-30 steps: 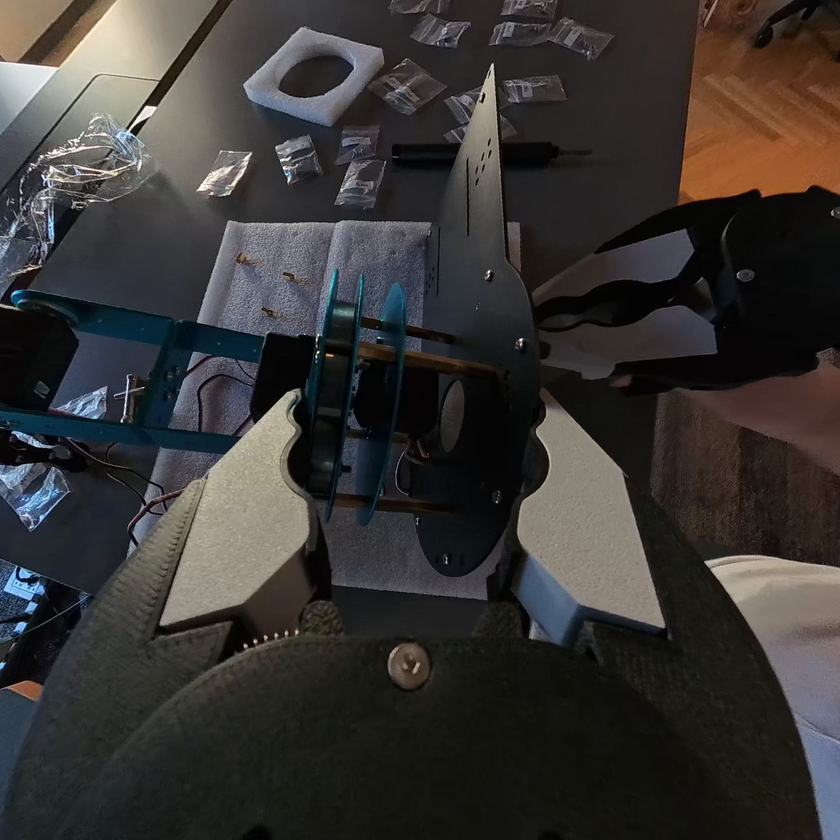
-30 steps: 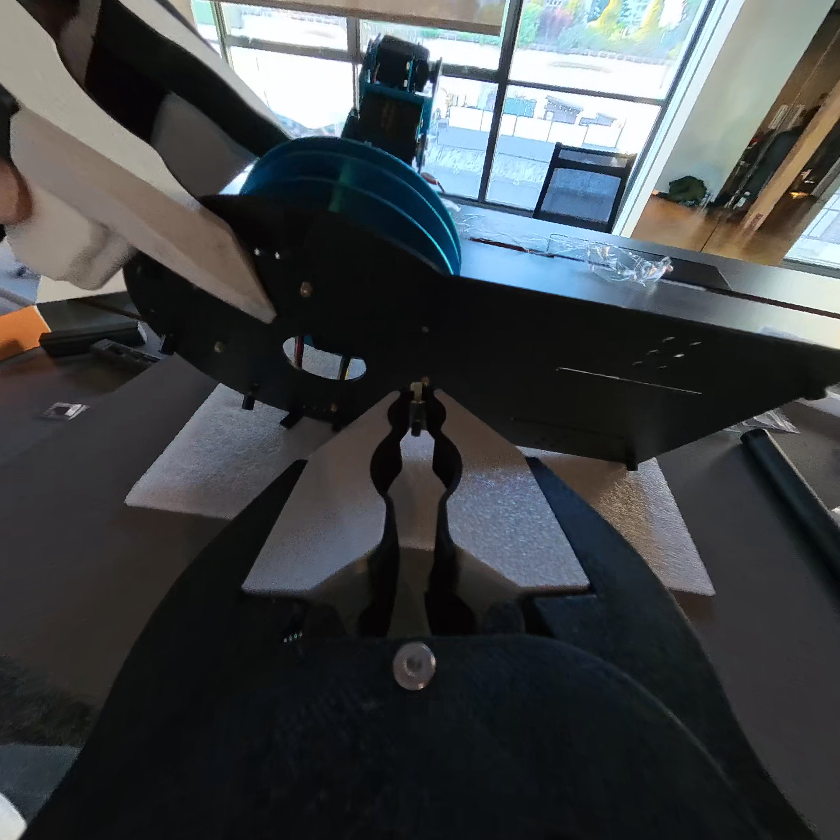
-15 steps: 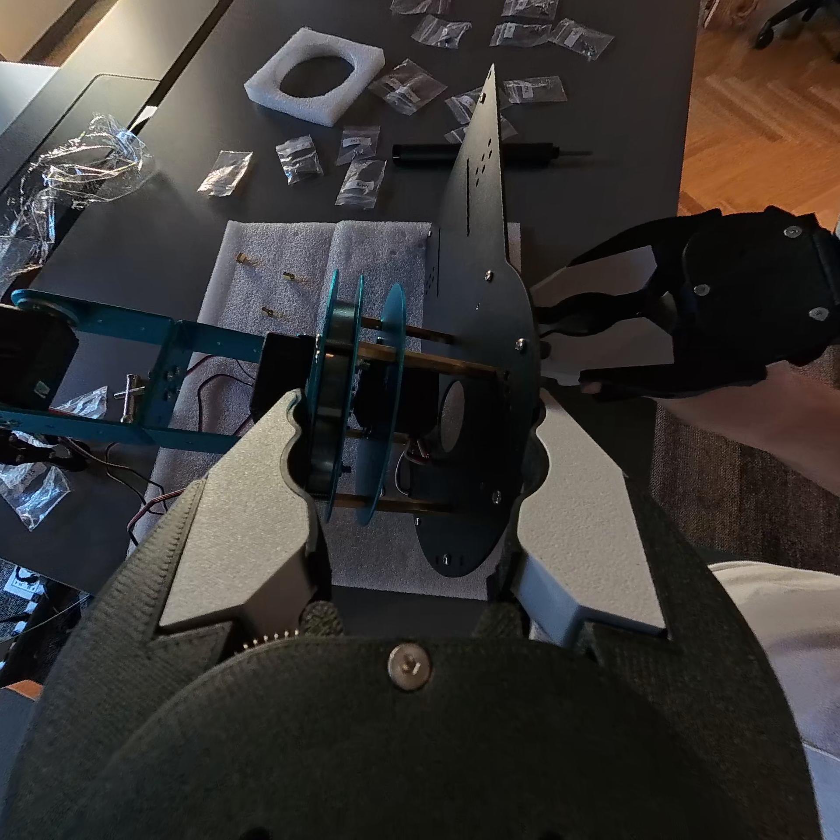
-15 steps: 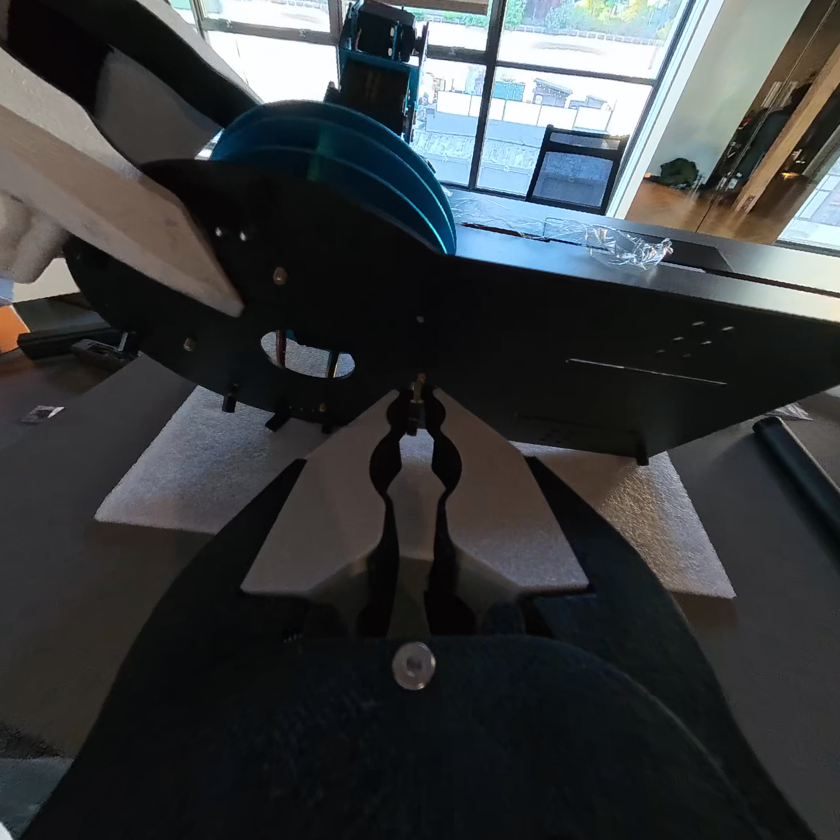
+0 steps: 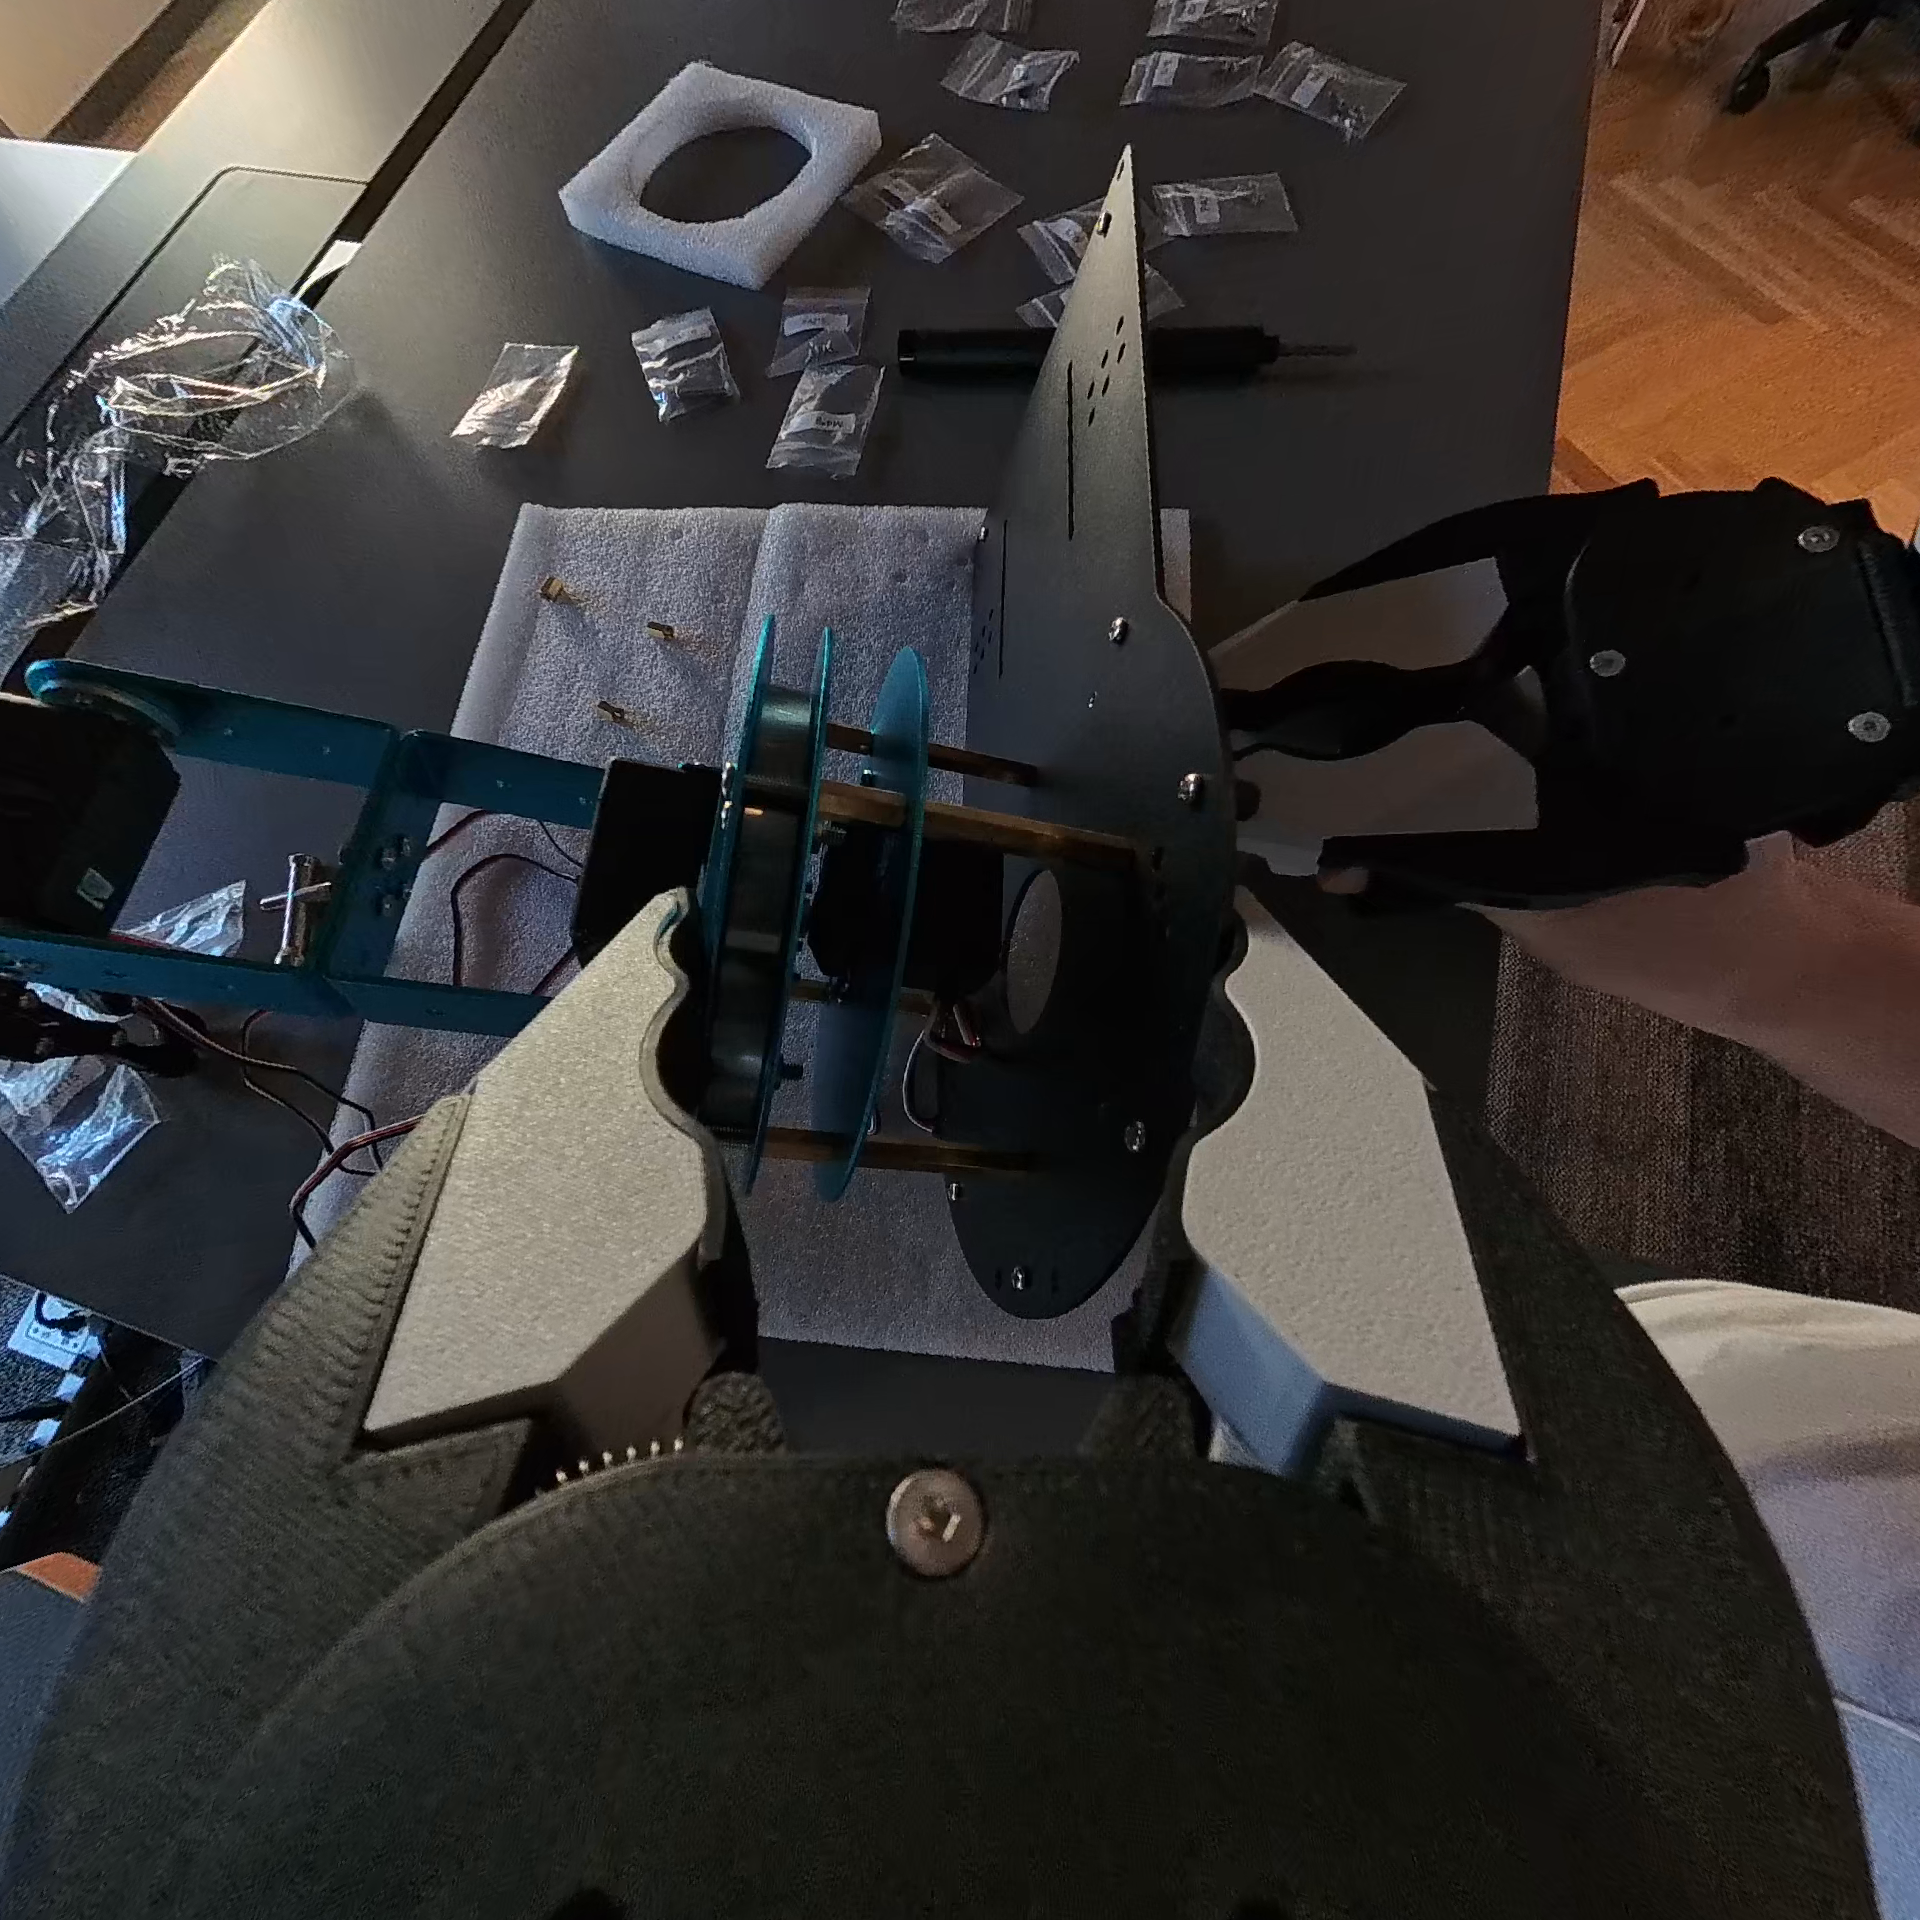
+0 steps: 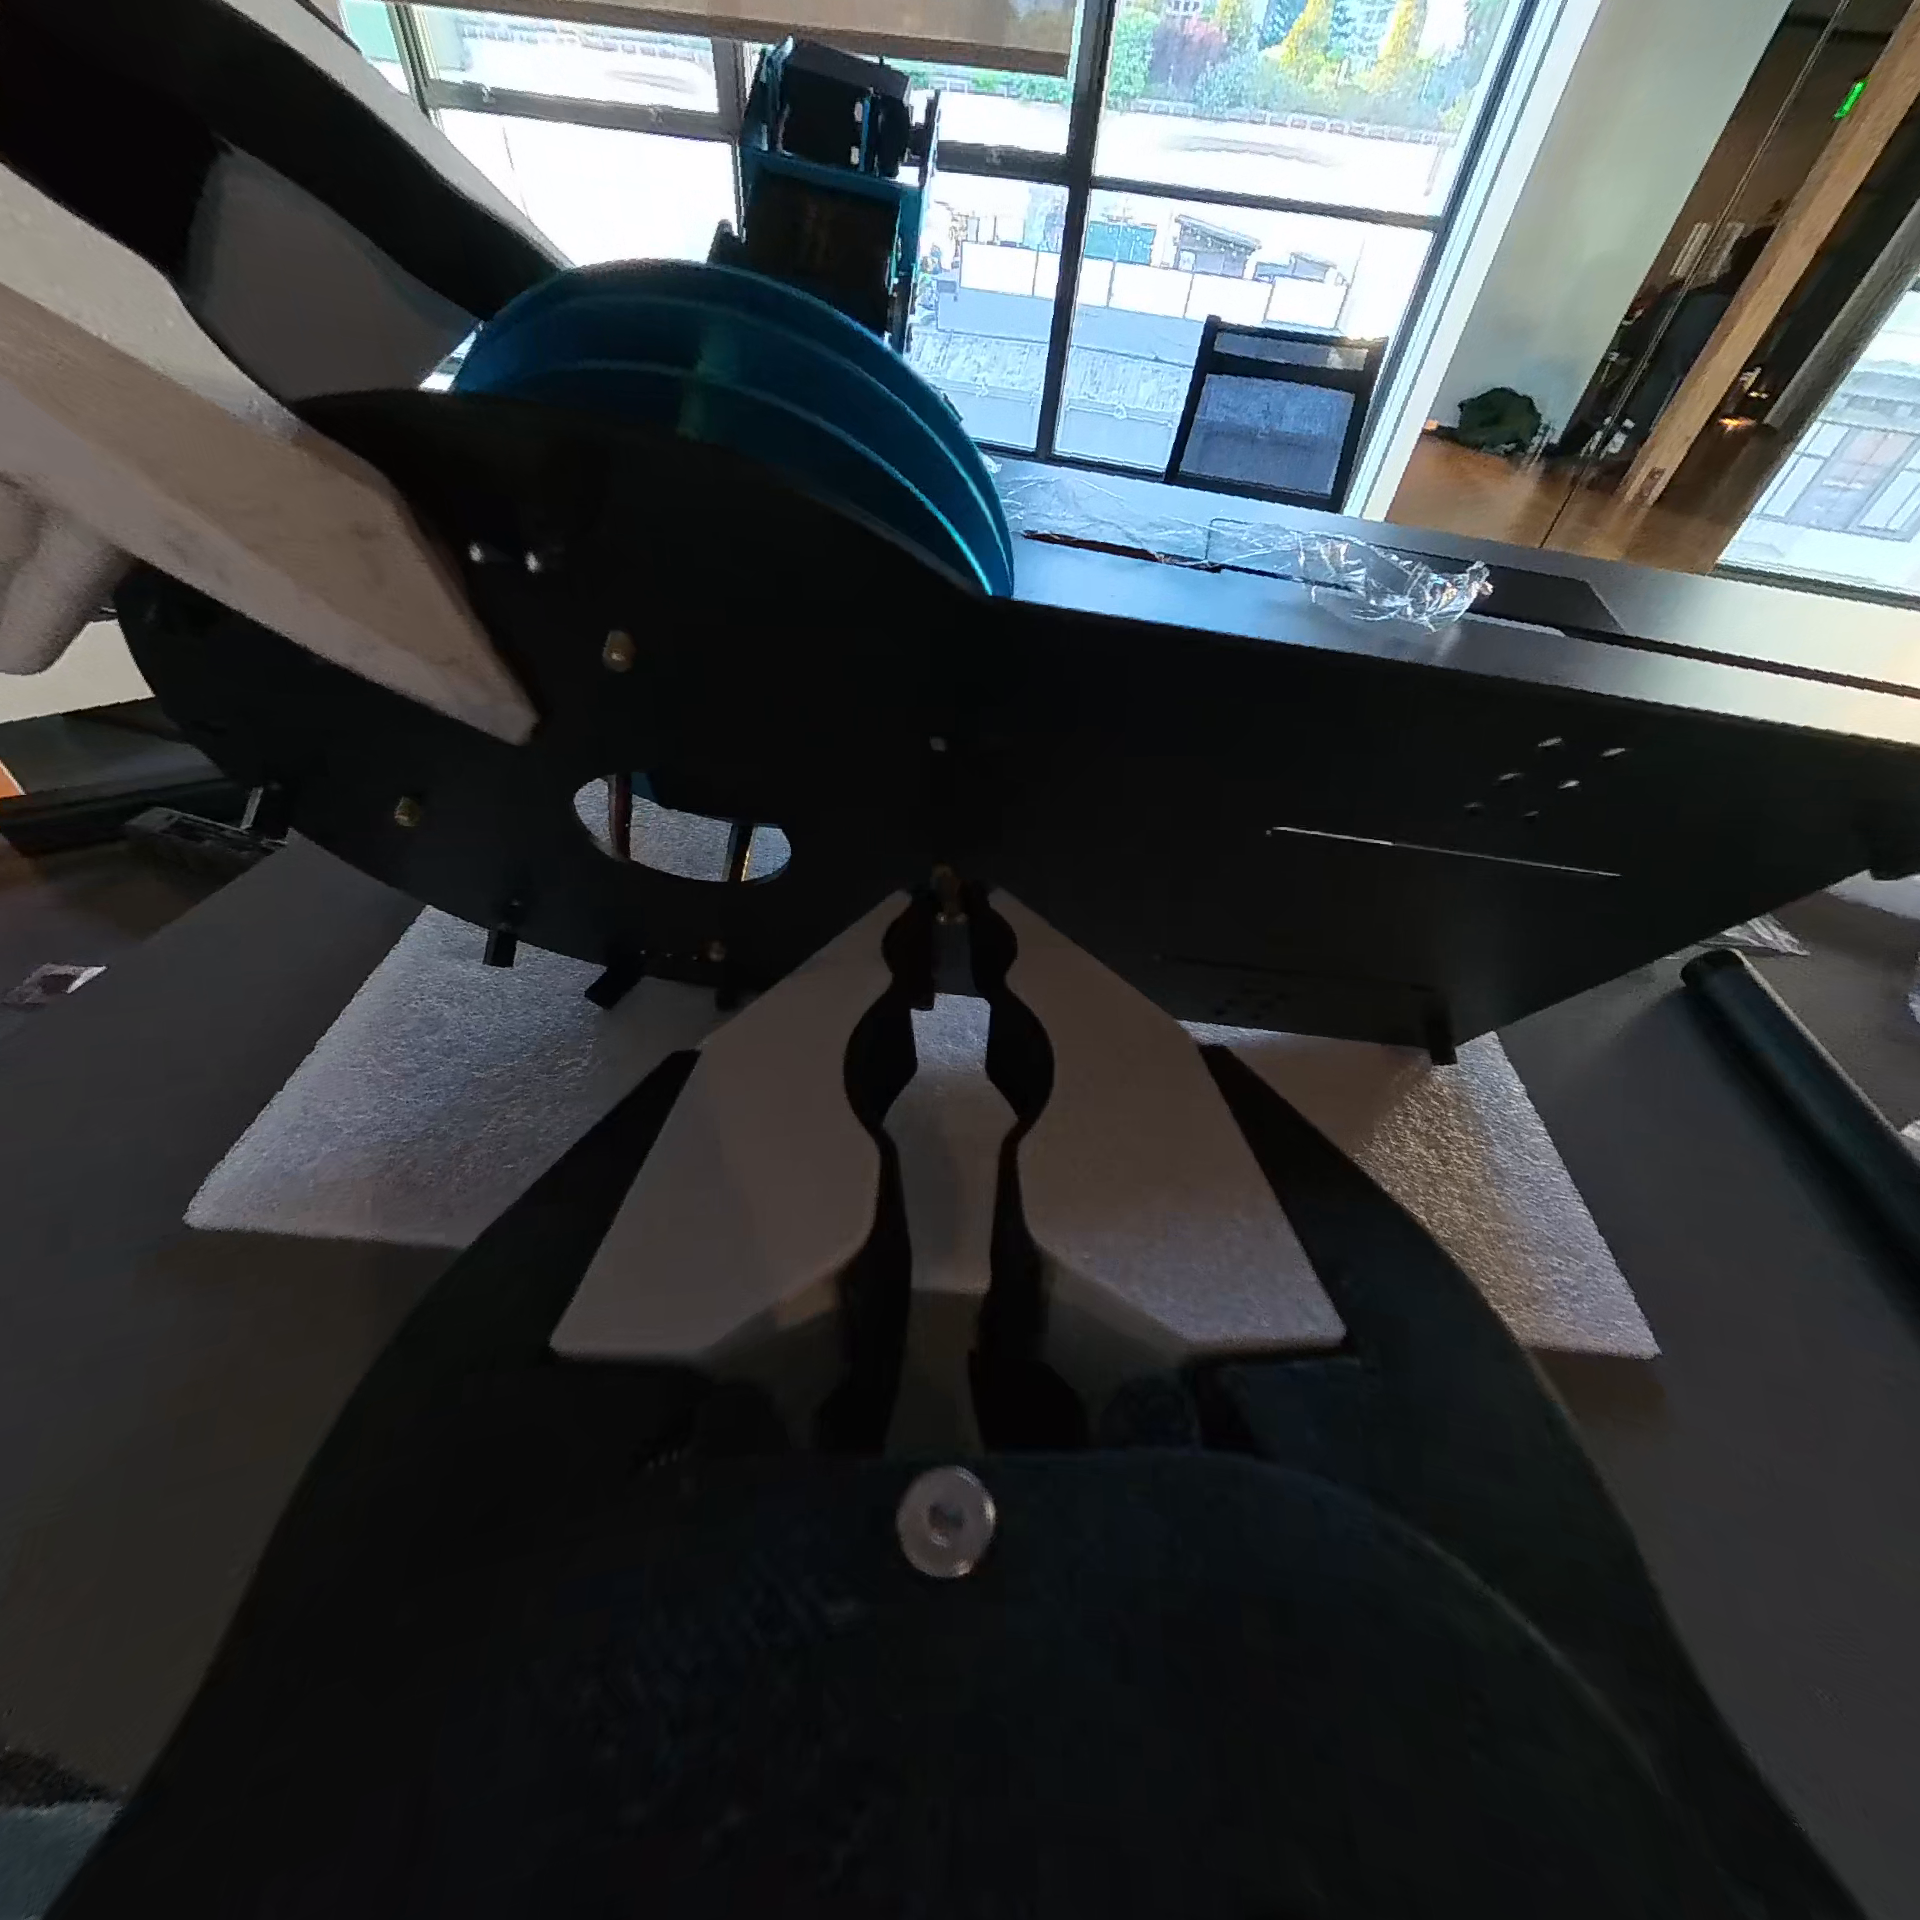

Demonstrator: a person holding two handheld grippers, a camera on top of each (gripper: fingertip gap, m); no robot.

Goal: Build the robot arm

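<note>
My left gripper (image 5: pixel 956 987) is shut across a robot-arm base held on edge over a white foam sheet (image 5: pixel 644 582). One finger presses the teal discs (image 5: pixel 764 831), the other the black base plate (image 5: pixel 1101 727). A teal arm (image 5: pixel 312 748) sticks out to the left. My right gripper (image 6: pixel 948 920) is shut on a small brass standoff (image 6: pixel 945 888), whose tip touches the plate's outer face (image 6: pixel 1143 748). In the left wrist view the right gripper (image 5: pixel 1247 769) sits at the plate's right side. A left finger (image 6: pixel 260 520) shows in the right wrist view.
Loose brass standoffs (image 5: pixel 613 712) lie on the foam. Beyond it are small plastic bags (image 5: pixel 821 416), a black screwdriver (image 5: pixel 977 353) and a square foam frame (image 5: pixel 717 177). Crumpled plastic wrap (image 5: pixel 208 364) lies far left. The dark table ends at the right above a wooden floor (image 5: pixel 1766 260). Across from one pair of fingers to the other is roughly 8 centimeters. It is some 25 centimeters from my right tips to the black screwdriver (image 5: pixel 977 353). My right wrist view (image 6: pixel 1784 1058) looks at it from another angle.
My right gripper has moved left with the brass standoff, up to the black plate. The left gripper and the assembly have stayed still.
</note>
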